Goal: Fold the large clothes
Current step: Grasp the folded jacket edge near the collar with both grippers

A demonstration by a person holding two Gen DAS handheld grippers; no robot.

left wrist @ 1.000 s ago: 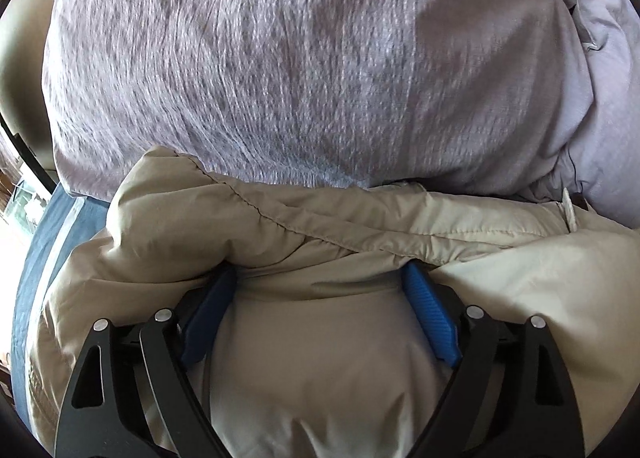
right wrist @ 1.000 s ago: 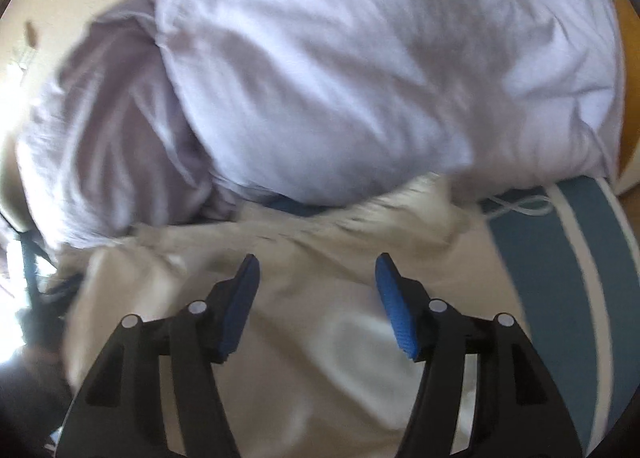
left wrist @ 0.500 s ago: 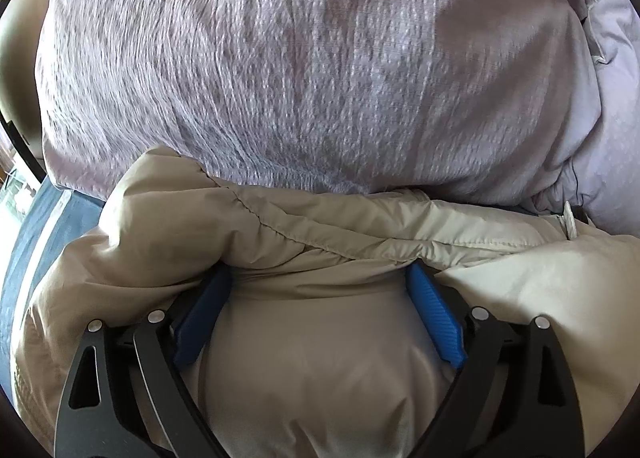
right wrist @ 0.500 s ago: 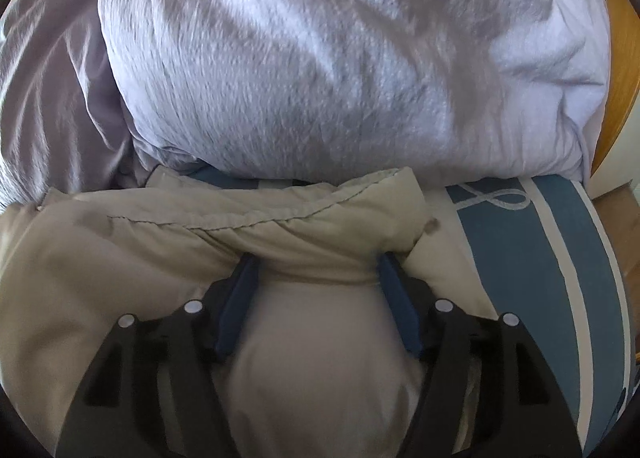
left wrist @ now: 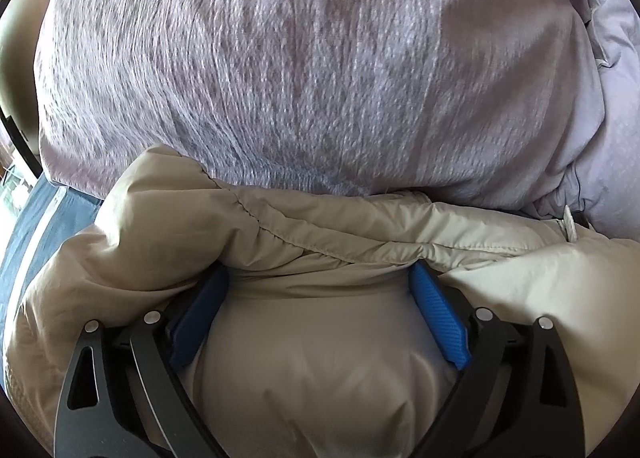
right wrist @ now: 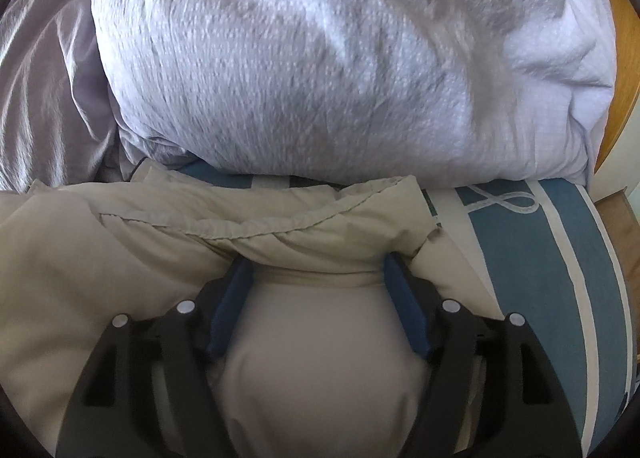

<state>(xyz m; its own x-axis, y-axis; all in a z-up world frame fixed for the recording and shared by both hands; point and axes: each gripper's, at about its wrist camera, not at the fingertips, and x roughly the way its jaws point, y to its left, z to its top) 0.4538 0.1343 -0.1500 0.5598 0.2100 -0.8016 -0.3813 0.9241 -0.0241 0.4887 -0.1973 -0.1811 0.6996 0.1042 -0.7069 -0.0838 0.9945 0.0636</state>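
Left wrist view: left gripper [left wrist: 318, 290] spread wide, fingertips buried under the beige jacket's [left wrist: 328, 378] puffy fold. Right gripper [right wrist: 318, 278] likewise. Jacket lies on the striped bedsheet [right wrist: 560, 278], against lavender pillows [right wrist: 340, 58].

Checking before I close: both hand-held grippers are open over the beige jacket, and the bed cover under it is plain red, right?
Not red. The right wrist view shows the bed cover is blue with white stripes. The rest holds: left hand-held gripper and right hand-held gripper are open over the beige jacket.
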